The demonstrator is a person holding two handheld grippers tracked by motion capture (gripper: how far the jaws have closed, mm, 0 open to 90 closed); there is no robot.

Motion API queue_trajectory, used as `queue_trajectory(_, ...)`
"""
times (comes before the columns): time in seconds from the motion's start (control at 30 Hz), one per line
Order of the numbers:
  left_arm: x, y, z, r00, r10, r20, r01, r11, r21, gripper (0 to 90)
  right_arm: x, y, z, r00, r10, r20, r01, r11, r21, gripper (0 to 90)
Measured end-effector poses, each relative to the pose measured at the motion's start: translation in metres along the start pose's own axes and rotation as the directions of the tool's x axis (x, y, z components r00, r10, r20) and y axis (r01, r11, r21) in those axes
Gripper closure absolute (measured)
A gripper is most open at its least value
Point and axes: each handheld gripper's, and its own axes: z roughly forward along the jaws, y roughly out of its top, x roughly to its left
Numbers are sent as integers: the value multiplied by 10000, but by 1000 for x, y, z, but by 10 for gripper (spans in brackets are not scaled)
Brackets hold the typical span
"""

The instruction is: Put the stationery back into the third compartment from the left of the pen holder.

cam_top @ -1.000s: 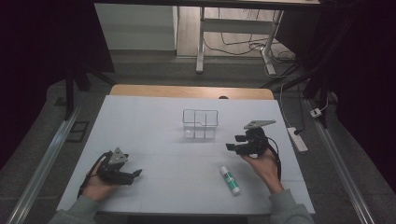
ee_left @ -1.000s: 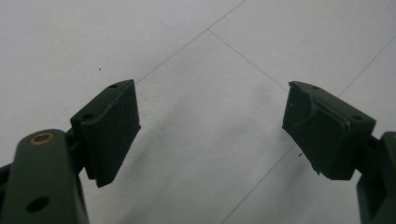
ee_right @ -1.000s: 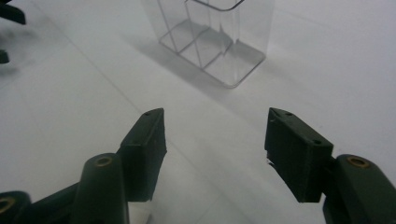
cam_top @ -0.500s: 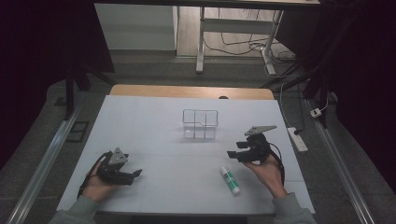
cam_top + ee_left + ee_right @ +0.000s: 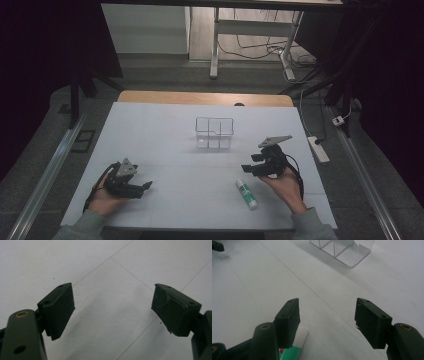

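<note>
We have brought our right gripper point(image 5: 250, 167) down toward the glue stick point(image 5: 247, 193) lying near the surface's point(image 5: 165, 135) front edge, jaws open and empty, our left gripper point(image 5: 142, 189) likewise open.

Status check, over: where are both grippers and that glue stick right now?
Left gripper open, empty, low over white table. Right gripper open, empty, just above glue stick, which lies flat. Clear divided box farther back; nothing in the way.
</note>
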Motion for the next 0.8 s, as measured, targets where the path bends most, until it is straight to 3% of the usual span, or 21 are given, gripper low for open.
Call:
queue_trajectory(0.4,-1,1,0,10000,67,-15,-67,10000,29,183,12,1,5,9998,-191,0,191,9979,618,370)
queue_trajectory(0.8,-2,1,1,9999,100,-47,-100,9999,60,182,23,-2,13,9993,-321,171,289,9865,1612,372)
